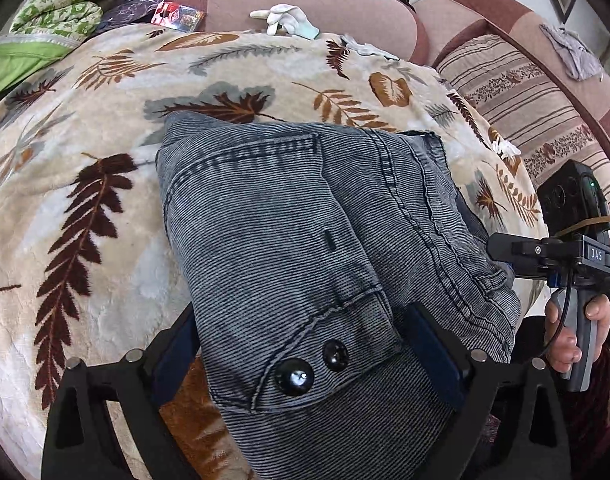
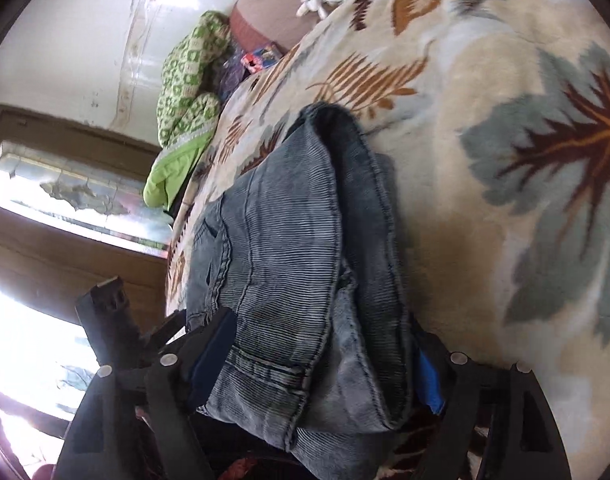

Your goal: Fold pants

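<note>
Left gripper [image 1: 305,364]: jaws spread wide, straddling buttoned waistband end of jeans [image 1: 305,220]; pads flank denim, no visible pinch. Right gripper [image 2: 317,364]: jaws spread, folded bundle's thick edge between them, not clamped. Jeans lie folded, centred on leaf-print blanket [image 1: 85,220].

Risk: with both jaws slack, lifting now lets bulky layers slip out and fold fall open; a lopsided bite on stiff waistband could drag top layer off lower one.

Containers: none in view; white glove [image 1: 283,20] beyond jeans, at blanket's far edge.
</note>
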Tool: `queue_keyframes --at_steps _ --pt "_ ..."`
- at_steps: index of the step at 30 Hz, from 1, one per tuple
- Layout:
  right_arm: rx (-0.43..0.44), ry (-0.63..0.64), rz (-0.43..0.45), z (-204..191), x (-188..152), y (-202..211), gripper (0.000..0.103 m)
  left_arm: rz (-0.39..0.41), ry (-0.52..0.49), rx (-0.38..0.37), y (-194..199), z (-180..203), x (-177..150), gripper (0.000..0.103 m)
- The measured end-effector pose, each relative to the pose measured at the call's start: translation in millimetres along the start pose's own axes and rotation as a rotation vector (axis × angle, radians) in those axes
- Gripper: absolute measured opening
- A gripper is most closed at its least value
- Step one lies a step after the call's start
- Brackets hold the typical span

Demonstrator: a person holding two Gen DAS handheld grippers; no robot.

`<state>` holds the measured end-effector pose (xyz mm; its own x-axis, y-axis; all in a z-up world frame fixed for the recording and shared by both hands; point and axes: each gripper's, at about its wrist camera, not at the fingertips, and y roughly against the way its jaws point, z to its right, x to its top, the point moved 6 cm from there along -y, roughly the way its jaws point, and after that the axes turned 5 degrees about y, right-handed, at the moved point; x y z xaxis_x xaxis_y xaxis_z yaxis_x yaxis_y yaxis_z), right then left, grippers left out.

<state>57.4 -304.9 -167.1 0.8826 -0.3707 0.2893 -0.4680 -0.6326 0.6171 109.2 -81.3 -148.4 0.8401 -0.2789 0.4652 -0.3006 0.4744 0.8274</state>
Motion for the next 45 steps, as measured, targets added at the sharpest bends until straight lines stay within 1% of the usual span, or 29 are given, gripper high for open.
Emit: queue_keyframes --at_steps 3,5,6,8,11,13,15,16,17,19,20,21,23,24,25,26,27,29,30,31,32,34,36,38,41,45 --pt "-0.001 0.04 -0.011 -8.0 -0.3 -8.0 0.082 0.014 0.006 -0.002 1.4 -0.3 1.3 0.086" --pt "0.003 0.051 -0.003 -11.0 -1.1 -9.6 0.082 0.023 0.01 -0.006 2.8 -1.3 1.9 0.079" --pt "0.0 0.06 0.001 -12.6 -1.6 -10.5 0.081 0.03 0.007 -0.007 3.6 -0.9 2.2 0.077" --pt "-0.024 0.101 0.007 -17.4 -4.1 -11.7 0.078 0.044 -0.007 -0.001 5.0 1.2 2.5 0.069" --pt "-0.078 0.178 0.021 -26.1 -6.6 -14.0 0.075 0.06 -0.03 0.01 7.0 4.3 2.6 0.063" --pt "-0.118 0.228 0.028 -31.3 -8.2 -17.0 0.075 0.058 -0.026 0.007 5.8 2.8 3.1 0.063" --pt "-0.139 0.247 0.027 -31.7 -9.6 -19.5 0.075 0.042 -0.004 0.007 0.7 -0.5 4.0 0.072" --pt "-0.137 0.237 0.026 -29.7 -9.0 -20.8 0.075 0.027 0.015 0.009 -3.2 -3.6 3.9 0.08" --pt "-0.127 0.217 0.025 -26.5 -9.3 -20.5 0.076 0.01 0.039 0.0 -6.9 -6.4 3.6 0.083" --pt "-0.095 0.193 0.022 -21.3 -9.7 -19.9 0.079 -0.001 0.074 -0.029 -8.1 -10.5 4.0 0.084" --pt "-0.08 0.19 0.025 -20.8 -9.3 -19.7 0.083 -0.001 0.074 -0.035 -7.4 -10.6 4.2 0.084" --pt "-0.07 0.195 0.027 -21.8 -9.4 -20.5 0.084 0.002 0.07 -0.033 -7.0 -10.3 3.3 0.084" --pt "-0.102 0.224 0.031 -26.3 -10.8 -22.6 0.085 0.021 0.06 -0.036 -3.9 -6.8 1.8 0.069" --pt "-0.121 0.226 0.039 -29.1 -11.5 -22.7 0.085 0.035 0.042 -0.031 -1.1 -3.4 1.6 0.065" --pt "-0.138 0.22 0.05 -31.6 -11.8 -22.4 0.084 0.046 0.025 -0.028 1.5 -0.6 1.7 0.057" --pt "-0.145 0.226 0.056 -35.5 -13.1 -21.4 0.08 0.053 0.023 -0.027 3.0 -0.2 2.0 0.049" --pt "-0.151 0.24 0.06 -40.2 -14.3 -21.4 0.076 0.057 0.032 -0.031 4.8 -0.8 2.7 0.047" --pt "-0.145 0.279 0.078 -50.9 -14.6 -16.8 0.06 0.06 0.058 -0.044 9.2 -4.5 5.5 0.037" --pt "-0.139 0.289 0.091 -55.6 -13.8 -14.1 0.056 0.064 0.065 -0.046 12.4 -5.5 7.4 0.036" --pt "-0.142 0.303 0.101 -61.1 -11.8 -11.8 0.049 0.072 0.064 -0.048 17.1 -5.4 9.5 0.034" --pt "-0.155 0.323 0.105 -66.9 -9.1 -9.7 0.047 0.088 0.057 -0.048 23.2 -4.0 12.8 0.033" --pt "-0.171 0.353 0.105 -78.1 -3.2 -7.3 0.046 0.111 0.052 -0.051 33.4 -0.3 21.2 0.032" --pt "-0.169 0.383 0.115 -91.2 6.1 -3.6 0.046 0.123 0.057 -0.037 43.3 0.8 34.1 0.032" --pt "-0.165 0.412 0.132 -105.3 18.2 -2.4 0.046 0.155 0.054 -0.027 54.5 -0.2 50.0 0.032" --pt "-0.139 0.433 0.186 -122.4 41.5 2.8 0.046 0.214 0.047 -0.001 73.8 -1.6 81.5 0.032" --pt "-0.123 0.458 0.261 -141.7 75.3 2.6 0.046 0.303 0.024 0.066 90.3 -1.3 123.4 0.032"
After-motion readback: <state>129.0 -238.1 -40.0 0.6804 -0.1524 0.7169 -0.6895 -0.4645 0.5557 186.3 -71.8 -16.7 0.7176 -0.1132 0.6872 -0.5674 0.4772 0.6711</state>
